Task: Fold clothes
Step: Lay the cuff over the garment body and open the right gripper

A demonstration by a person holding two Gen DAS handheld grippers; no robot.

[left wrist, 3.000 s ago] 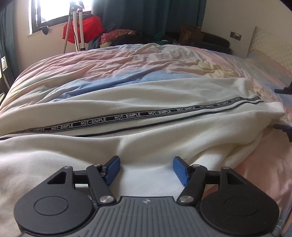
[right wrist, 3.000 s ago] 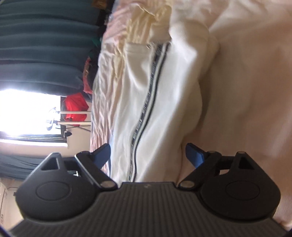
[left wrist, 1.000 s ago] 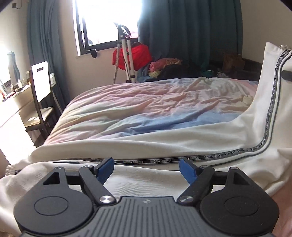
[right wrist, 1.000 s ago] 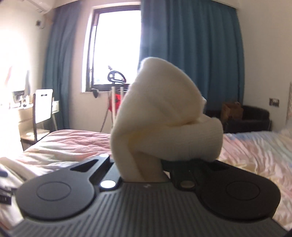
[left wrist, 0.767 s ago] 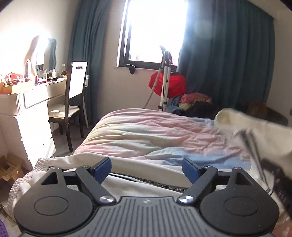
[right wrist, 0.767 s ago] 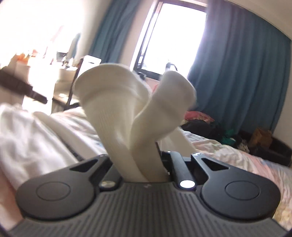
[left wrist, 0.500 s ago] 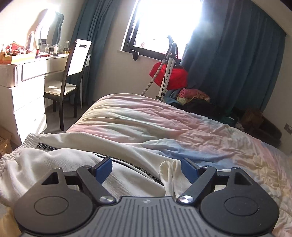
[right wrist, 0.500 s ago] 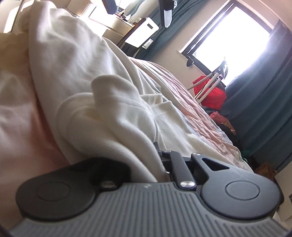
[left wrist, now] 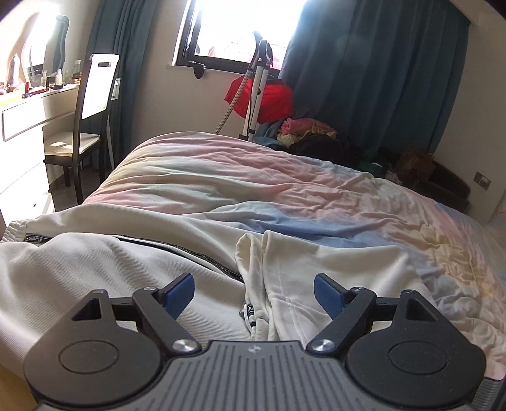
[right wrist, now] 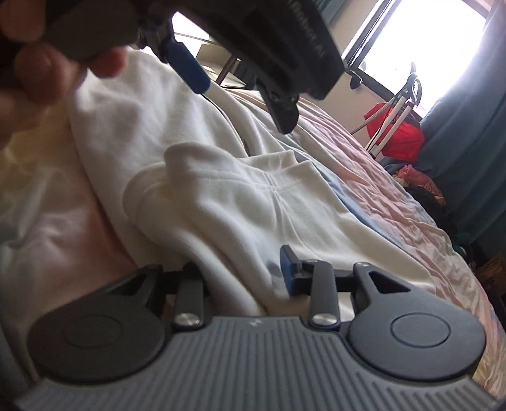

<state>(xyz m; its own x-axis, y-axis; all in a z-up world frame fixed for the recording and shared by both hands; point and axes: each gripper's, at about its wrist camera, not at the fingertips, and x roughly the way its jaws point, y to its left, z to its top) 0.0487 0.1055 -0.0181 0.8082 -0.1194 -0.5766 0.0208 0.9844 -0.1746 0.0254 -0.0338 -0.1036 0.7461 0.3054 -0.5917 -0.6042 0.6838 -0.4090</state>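
The cream-white knit trousers with a black lettered side stripe [left wrist: 95, 268] now lie doubled over on the pastel pink-and-blue duvet [left wrist: 284, 196]; a second ago their leg end was lifted high in the right gripper, and half a second ago it was still clamped there. The right gripper [right wrist: 240, 268] has since let go: its blue-padded fingers [right wrist: 287, 272] stand apart with a fold of the cloth lying loosely between them, the left finger hidden under the fabric. The folded-over leg end [left wrist: 316, 268] rests ahead of and between the fingers of the left gripper [left wrist: 253, 292], on top of the striped layer. The left gripper's fingers are spread wide, holding nothing, hovering just above the trousers as they did before.

In the right wrist view, the left gripper [right wrist: 189, 69] appears from below, above the garment, with the person's hand [right wrist: 47, 69] around its handle.

Beyond the fingers the duvet spreads rumpled across the bed. Further off stand a dark wooden chair with a white back [left wrist: 88, 126] by a white dresser [left wrist: 22, 126], a bright window [left wrist: 237, 28] flanked by teal curtains [left wrist: 379, 79], a red bag on a stand [left wrist: 268, 101], and a heap of clothes [left wrist: 310, 132].
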